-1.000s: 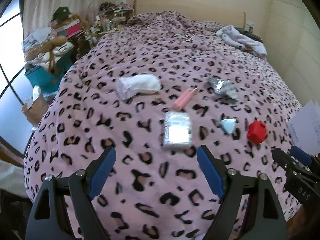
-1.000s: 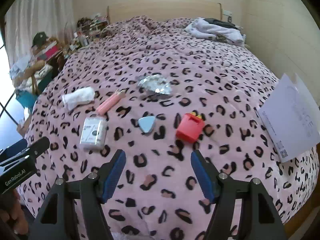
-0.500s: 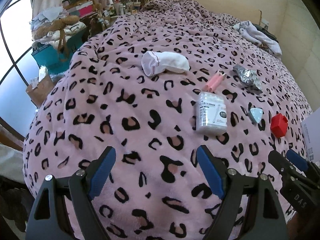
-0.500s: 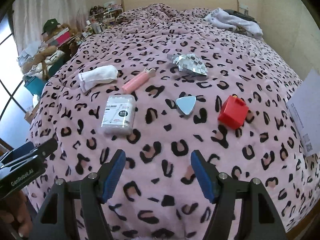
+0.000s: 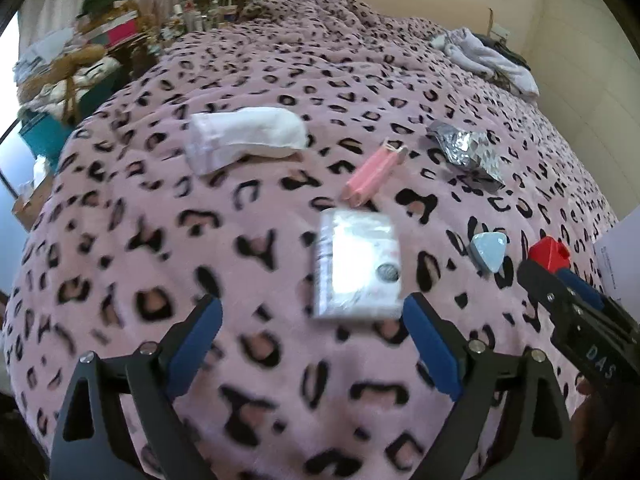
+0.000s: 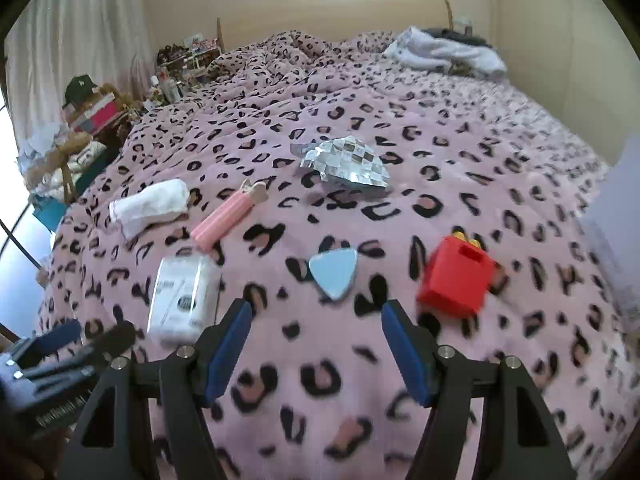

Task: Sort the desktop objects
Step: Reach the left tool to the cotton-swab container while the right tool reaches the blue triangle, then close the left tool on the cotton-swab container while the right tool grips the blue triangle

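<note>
Several small objects lie on a pink leopard-print bed. A white plastic box (image 5: pixel 358 264) (image 6: pixel 184 300) lies just ahead of my left gripper (image 5: pixel 314 344), which is open and empty. A light blue triangle (image 6: pixel 334 272) (image 5: pixel 488 250) lies just ahead of my right gripper (image 6: pixel 316 344), also open and empty. A red box (image 6: pixel 460 278) (image 5: pixel 548 254) lies to the triangle's right. A pink stick (image 5: pixel 374 174) (image 6: pixel 228 216), a white sock (image 5: pixel 246 136) (image 6: pixel 150 206) and a silver foil piece (image 5: pixel 466 148) (image 6: pixel 346 160) lie farther back.
A white paper sheet (image 5: pixel 622 256) lies at the bed's right edge. Crumpled clothes (image 6: pixel 444 52) sit at the far right by the headboard. Cluttered shelves and boxes (image 5: pixel 80 64) stand left of the bed, by a curtained window.
Both grippers have moved forward and lower toward the objects. The white box now sits between the left jaws' line; the blue triangle is nearer the right jaws.
</note>
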